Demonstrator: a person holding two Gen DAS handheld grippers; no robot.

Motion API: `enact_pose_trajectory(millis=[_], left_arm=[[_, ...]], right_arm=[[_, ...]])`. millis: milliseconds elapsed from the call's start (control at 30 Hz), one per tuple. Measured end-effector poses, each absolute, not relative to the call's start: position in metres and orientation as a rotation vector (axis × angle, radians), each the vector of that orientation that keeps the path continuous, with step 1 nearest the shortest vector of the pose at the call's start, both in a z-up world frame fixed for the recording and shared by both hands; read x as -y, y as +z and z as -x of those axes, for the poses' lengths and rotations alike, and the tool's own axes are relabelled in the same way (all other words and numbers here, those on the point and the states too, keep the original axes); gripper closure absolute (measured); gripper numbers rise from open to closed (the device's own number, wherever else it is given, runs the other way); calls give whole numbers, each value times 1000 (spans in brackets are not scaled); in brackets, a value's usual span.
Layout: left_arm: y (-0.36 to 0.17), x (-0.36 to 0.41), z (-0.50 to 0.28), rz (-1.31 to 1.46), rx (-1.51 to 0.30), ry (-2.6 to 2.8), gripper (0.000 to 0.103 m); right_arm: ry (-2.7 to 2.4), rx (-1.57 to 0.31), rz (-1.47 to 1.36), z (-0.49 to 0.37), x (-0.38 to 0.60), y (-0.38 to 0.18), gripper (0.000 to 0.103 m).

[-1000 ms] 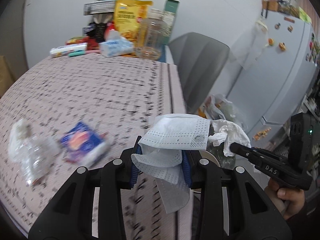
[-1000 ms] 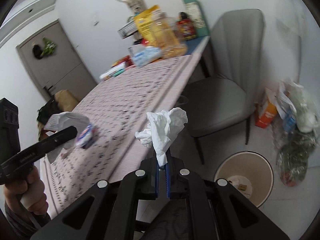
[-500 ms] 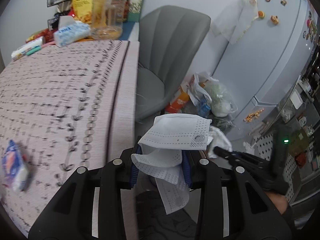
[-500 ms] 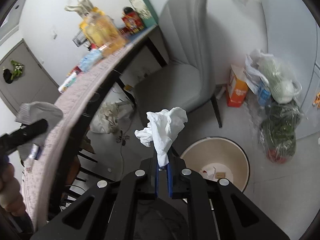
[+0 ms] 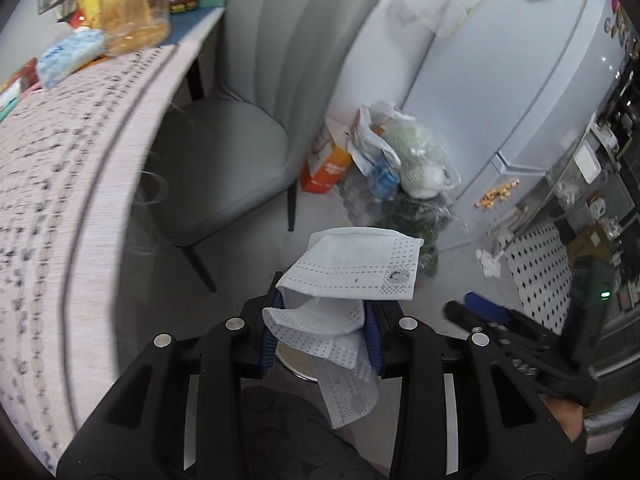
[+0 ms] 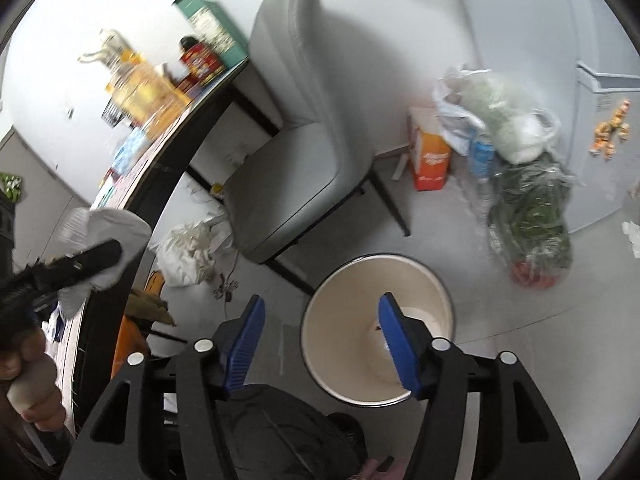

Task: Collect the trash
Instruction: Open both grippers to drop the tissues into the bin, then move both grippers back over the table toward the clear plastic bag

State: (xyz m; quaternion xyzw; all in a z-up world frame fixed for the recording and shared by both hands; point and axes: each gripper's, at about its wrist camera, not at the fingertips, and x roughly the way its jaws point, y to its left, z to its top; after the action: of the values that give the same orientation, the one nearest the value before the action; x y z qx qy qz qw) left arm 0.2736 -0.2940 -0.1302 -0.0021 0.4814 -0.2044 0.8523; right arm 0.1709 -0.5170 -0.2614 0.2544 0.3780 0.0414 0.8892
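Looking from the biggest things down, we see the fridge (image 5: 520,80) against the wall, the table (image 5: 60,200) with its patterned cloth along the left, and the grey chair (image 5: 260,92) tucked beside it. On the floor between chair and fridge sit plastic bags (image 6: 516,160) and an orange carton (image 6: 428,156). Below our right tongs (image 6: 322,326) stands the cream trash bin (image 6: 332,368) on the floor, with something pale lying at its bottom. Our right tongs have just been opening; their blue pads stand wide apart with nothing between them, straddling the bin's rim in the right wrist view. Our left tongs (image 5: 320,330) are clenched on a white face mask (image 5: 352,268), which folds up and hangs down past the pads, held in the air over the floor beside the table's edge.
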Motion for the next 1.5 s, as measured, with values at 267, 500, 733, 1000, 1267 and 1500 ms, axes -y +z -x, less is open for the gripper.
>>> enact_pose_trajectory(millis=[267, 500, 733, 1000, 1267, 1500], left_arm=[[-140, 326, -284, 11, -1036, -473, 25], [-118, 315, -278, 23, -975, -450, 10], [-88, 272, -260, 59, -897, -405, 6], [-53, 205, -237, 155, -820, -357, 6], [-15, 132, -212, 202, -729, -278, 6], [-8, 82, -185, 260, -683, -216, 6]], right_arm=[[38, -727, -562, -155, 550, -244, 41], [38, -716, -541, -153, 545, -235, 36], [43, -699, -530, -152, 528, -224, 15], [93, -671, -479, -151, 491, -196, 8], [153, -631, -426, -148, 448, -162, 8], [224, -618, -356, -146, 406, -138, 8]])
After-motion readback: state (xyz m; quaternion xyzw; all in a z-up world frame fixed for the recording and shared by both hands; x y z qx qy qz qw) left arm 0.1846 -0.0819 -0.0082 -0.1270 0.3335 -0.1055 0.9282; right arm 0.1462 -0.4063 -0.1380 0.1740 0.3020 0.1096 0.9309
